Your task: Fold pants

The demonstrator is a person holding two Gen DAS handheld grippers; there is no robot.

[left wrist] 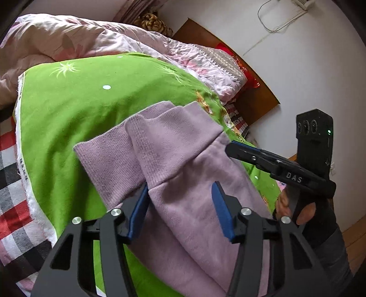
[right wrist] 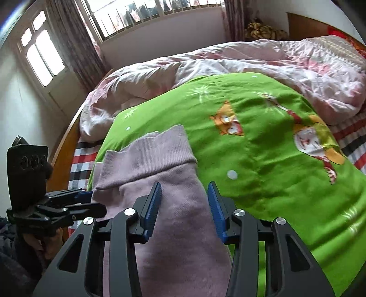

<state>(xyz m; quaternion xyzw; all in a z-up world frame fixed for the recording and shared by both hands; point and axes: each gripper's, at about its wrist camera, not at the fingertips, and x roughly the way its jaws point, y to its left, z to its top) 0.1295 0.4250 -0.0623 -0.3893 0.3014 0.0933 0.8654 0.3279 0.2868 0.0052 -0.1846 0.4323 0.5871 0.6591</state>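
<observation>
You have one pair of purple pants (left wrist: pixel 173 160) lying on one green blanket (left wrist: pixel 91 109), right under both tongs. Your left tongs (left wrist: pixel 180 205) are wide open, one blue pad on each side of a pant leg. Your right tongs (right wrist: pixel 184 205) are wide open too, over the other edge. Two ribbed cuffs (left wrist: pixel 141 141) lie just past the tips. Only the right view shows the window (right wrist: pixel 128 16). Only the left view shows "DAS" (left wrist: pixel 294 177) written on the right tongs.
</observation>
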